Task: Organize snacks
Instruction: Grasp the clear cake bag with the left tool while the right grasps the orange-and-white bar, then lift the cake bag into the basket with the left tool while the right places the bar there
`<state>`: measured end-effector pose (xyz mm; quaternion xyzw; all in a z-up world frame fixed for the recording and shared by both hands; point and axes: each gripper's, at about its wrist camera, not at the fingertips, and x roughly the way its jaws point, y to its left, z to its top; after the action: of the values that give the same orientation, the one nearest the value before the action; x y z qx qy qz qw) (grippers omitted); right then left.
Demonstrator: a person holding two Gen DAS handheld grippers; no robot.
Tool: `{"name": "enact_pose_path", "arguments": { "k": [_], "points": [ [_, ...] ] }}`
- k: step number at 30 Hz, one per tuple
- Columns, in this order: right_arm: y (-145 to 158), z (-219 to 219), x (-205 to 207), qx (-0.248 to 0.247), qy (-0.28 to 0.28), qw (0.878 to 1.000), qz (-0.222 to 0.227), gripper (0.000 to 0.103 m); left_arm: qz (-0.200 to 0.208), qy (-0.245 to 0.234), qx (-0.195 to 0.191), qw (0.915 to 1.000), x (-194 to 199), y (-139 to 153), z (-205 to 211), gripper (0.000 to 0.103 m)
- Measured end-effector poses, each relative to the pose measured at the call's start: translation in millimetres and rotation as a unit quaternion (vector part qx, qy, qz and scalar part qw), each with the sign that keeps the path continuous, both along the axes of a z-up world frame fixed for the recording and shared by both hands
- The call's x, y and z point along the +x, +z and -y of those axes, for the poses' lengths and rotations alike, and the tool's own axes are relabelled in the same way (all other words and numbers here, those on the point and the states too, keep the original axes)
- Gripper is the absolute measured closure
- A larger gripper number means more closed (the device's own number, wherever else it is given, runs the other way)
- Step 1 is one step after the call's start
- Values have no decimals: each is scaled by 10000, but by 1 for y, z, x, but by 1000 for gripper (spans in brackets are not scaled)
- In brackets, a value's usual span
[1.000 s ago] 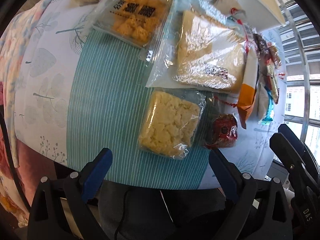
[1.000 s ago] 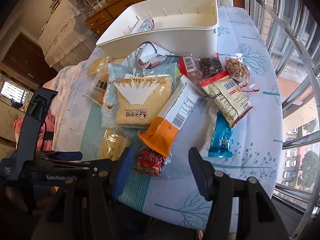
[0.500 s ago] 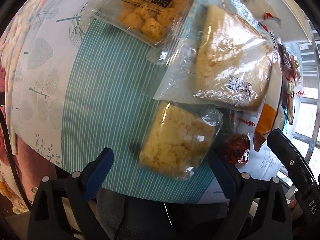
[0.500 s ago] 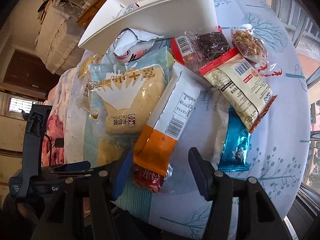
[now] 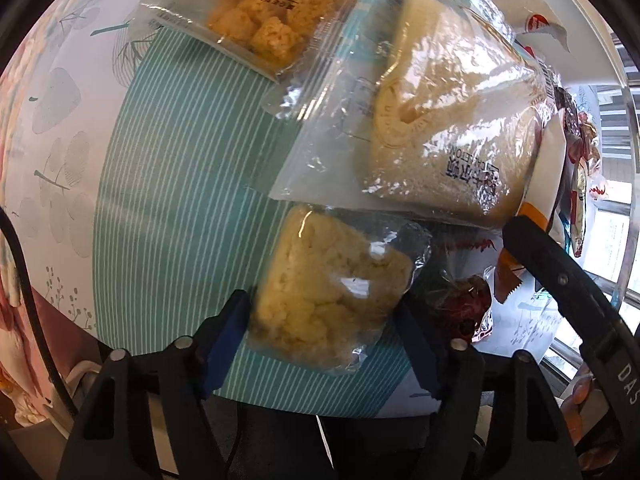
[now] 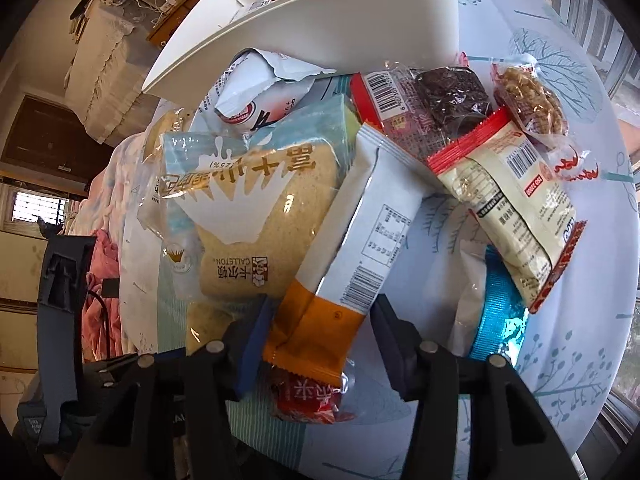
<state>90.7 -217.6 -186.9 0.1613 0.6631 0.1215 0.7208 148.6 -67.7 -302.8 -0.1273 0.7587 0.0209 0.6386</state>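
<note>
A heap of snack packs lies on a round table. My left gripper point(image 5: 324, 320) has its two fingers on either side of a clear-wrapped yellow crumbly cake point(image 5: 332, 284) on the teal striped mat point(image 5: 180, 184); the fingers touch its sides. My right gripper point(image 6: 320, 320) is open around the orange end of a white-and-orange packet point(image 6: 360, 240). A small red wrapped candy point(image 6: 308, 396) lies under that packet, also seen in the left wrist view point(image 5: 468, 312). A large bread bag point(image 6: 256, 216) lies to the left.
A white plastic bin point(image 6: 320, 28) stands behind the heap. A red-and-cream packet point(image 6: 516, 208), a blue foil bar point(image 6: 496, 320), a dark cake pack point(image 6: 452, 92) and a nut pack point(image 6: 528, 96) lie to the right. The table edge is near both grippers.
Both grippers moved forward and lower. The left fingers narrowed from wide open to the sides of the yellow cake. The right fingers came around the orange packet end.
</note>
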Motion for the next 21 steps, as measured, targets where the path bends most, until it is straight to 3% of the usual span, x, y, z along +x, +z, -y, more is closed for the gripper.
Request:
{"name": "enact_pose_path", "arguments": {
  "k": [11, 15, 21],
  "points": [
    [1, 11, -2, 11, -189, 9998, -62, 57, 62, -74, -75, 9999, -8, 5, 9, 40],
    [8, 12, -4, 60, -214, 9998, -18, 57, -12, -93, -263, 9996, -14, 8, 10, 41],
    [23, 12, -10, 173, -271, 9995, 48, 57, 151, -179, -355, 9991, -21, 30, 6, 42]
  ]
}}
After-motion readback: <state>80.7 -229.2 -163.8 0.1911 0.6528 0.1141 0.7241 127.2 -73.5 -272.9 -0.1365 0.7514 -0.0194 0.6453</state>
